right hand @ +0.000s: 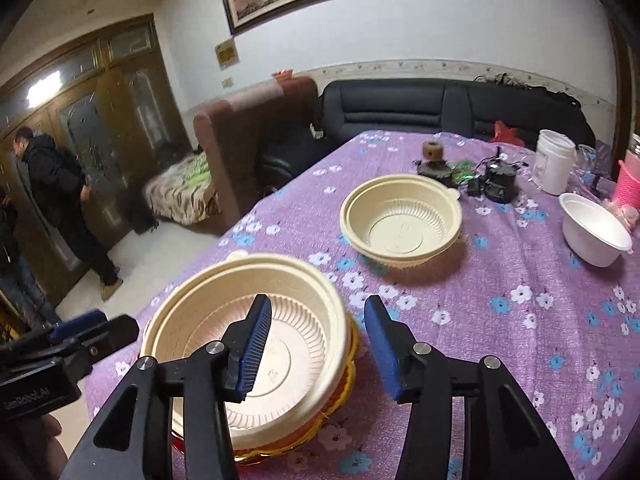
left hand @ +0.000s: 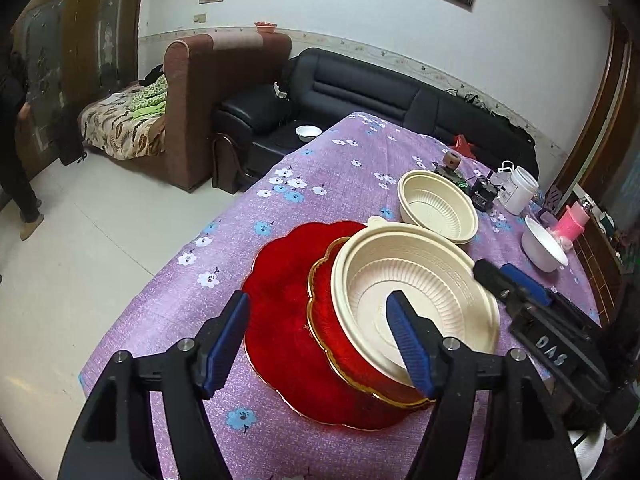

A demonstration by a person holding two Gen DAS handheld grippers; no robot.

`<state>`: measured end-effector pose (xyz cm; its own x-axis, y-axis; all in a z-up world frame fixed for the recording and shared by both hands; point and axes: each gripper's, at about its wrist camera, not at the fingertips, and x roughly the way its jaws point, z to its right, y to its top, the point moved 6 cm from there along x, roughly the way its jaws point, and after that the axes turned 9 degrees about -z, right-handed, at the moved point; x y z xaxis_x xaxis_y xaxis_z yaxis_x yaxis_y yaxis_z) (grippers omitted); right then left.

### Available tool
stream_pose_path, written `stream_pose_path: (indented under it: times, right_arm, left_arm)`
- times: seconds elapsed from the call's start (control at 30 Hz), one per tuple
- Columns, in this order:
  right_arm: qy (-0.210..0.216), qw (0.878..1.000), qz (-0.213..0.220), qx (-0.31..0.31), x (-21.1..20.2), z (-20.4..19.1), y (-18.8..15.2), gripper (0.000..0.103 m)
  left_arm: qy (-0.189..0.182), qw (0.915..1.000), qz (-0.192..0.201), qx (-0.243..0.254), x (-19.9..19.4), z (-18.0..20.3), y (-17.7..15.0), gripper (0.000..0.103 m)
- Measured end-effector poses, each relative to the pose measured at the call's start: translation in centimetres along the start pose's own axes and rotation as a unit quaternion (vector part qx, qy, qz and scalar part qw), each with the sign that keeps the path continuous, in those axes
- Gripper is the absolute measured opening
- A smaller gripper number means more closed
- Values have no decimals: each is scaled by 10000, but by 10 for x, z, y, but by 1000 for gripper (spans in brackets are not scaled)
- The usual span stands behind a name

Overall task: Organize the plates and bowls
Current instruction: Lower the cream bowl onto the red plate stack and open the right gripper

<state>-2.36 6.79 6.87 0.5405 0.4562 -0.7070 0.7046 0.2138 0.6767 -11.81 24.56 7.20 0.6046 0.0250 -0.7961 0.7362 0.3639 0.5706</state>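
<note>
A cream ribbed bowl (left hand: 416,292) sits in a red gold-rimmed bowl (left hand: 344,356), which rests on a flat red scalloped plate (left hand: 288,304). The stack also shows in the right wrist view (right hand: 248,344). My left gripper (left hand: 320,344) is open and straddles the stack's near left rim. My right gripper (right hand: 316,344) is open over the cream bowl's right rim, and shows at the right of the left wrist view (left hand: 508,280). A second cream bowl (right hand: 400,220) and a white bowl (right hand: 594,234) stand farther back.
The table has a purple flowered cloth (right hand: 500,320). At its far end are a white jar (right hand: 554,160), a black device (right hand: 500,178), a wooden piece (right hand: 433,151) and a pink basket (right hand: 628,184). A black sofa (right hand: 420,108) stands behind. People stand by the doors (right hand: 60,200).
</note>
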Motion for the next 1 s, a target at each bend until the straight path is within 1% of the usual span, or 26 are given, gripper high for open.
stream_pose_path:
  times: [0.17,0.27,0.33,0.4,0.5,0.6,0.87,1.0]
  right_arm:
    - [44,9997,148,178,-18,10,-3,55]
    - [65,9995,168,242,-25,17,-9,56]
    - [85,9995,150,274,-29,22,-14,56]
    - [99,9994,122,317,-31,27,-19,57]
    - [80,9993,69,349,-32,36,-25,57]
    - [117,9991,51,404,-35,43,-31,57]
    - [133,9983,96,565,-49,67,-41,60]
    - [123,9975,107,693,-53,80,-45,61]
  left_arm:
    - [147,9997,113,131,-6,7,-4,71]
    - [179,9993,193,256,-11,19,-6,76]
    - [280,9984,292,406,-14,30,-8,77]
    - [441,9963,406,620,-17,44,-10,78]
    - [561,9937,441,863,-18,61,-14,80]
    - [631,9918,442,1015,-17,74,-18,80]
    - [1058,9824,544,1439,-14,106,-24,81]
    - [1142,9782,563,1640,-13,120,-30,81]
